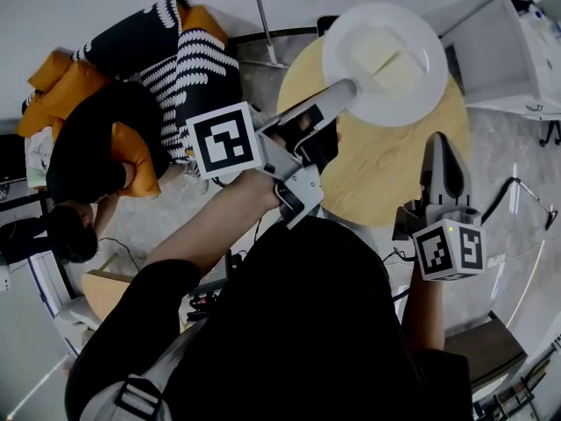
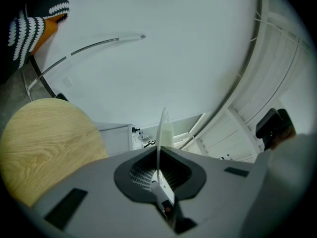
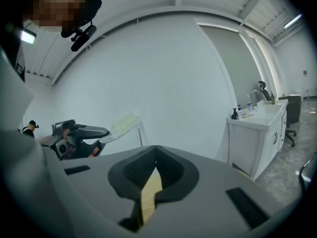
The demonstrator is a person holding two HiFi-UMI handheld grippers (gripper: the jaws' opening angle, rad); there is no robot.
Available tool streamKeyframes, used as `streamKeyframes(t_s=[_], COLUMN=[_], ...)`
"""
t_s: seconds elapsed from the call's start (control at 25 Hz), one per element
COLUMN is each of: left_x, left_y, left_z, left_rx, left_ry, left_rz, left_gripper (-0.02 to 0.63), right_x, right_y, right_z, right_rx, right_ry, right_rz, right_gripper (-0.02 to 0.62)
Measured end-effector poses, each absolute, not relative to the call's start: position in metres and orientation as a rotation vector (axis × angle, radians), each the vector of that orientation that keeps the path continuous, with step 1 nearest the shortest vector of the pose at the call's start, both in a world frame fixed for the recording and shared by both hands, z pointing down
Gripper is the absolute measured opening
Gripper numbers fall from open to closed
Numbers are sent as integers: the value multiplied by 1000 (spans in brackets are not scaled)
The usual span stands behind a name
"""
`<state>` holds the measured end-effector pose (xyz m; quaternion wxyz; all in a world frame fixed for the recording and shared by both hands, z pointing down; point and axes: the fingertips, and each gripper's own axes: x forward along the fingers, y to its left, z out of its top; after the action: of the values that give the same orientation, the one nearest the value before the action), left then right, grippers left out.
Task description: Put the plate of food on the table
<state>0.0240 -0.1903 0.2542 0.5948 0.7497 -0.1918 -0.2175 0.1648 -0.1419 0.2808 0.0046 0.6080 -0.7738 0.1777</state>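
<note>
Over the table, white plate in jaws of left gripper

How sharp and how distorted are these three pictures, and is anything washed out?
Head view: sharp, mildly bent at the edges, the white plate nearly washed out against the wooden table. Left gripper view: strong fisheye, black corners, bowed rails. Right gripper view: same fisheye, a glaring ceiling light strip, a mosaic patch top left.

I read plate over far part of table, food on it. My left gripper at plate's near-left rim; my right gripper over table's right edge, apart from plate. Cabinet right of table, another person left of it
</note>
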Motion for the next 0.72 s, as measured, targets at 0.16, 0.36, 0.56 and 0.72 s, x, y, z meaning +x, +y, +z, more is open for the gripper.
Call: streamKeyframes(t_s=[0.16,0.36,0.56,0.72], left_x=[34,53,72,86], left_y=[-196,-199,-199,-200], left_z=[268,286,312,336], left_rx=[1718,1708,1701,1688], left_ry=[-468,-492,-513,-513], left_rz=[-478,-422,-344,-284], left_gripper=[17,17,17,17], right_x=[174,193,210,219], right_y=[-146,-149,-148,-149], right_z=[288,302,315,328], right_rx=[1908,1911,1917,1914], right_ry=[-2417,-2398,-2376,-2351], right_rz=[578,628,683,722], right_gripper=[6,6,6,6])
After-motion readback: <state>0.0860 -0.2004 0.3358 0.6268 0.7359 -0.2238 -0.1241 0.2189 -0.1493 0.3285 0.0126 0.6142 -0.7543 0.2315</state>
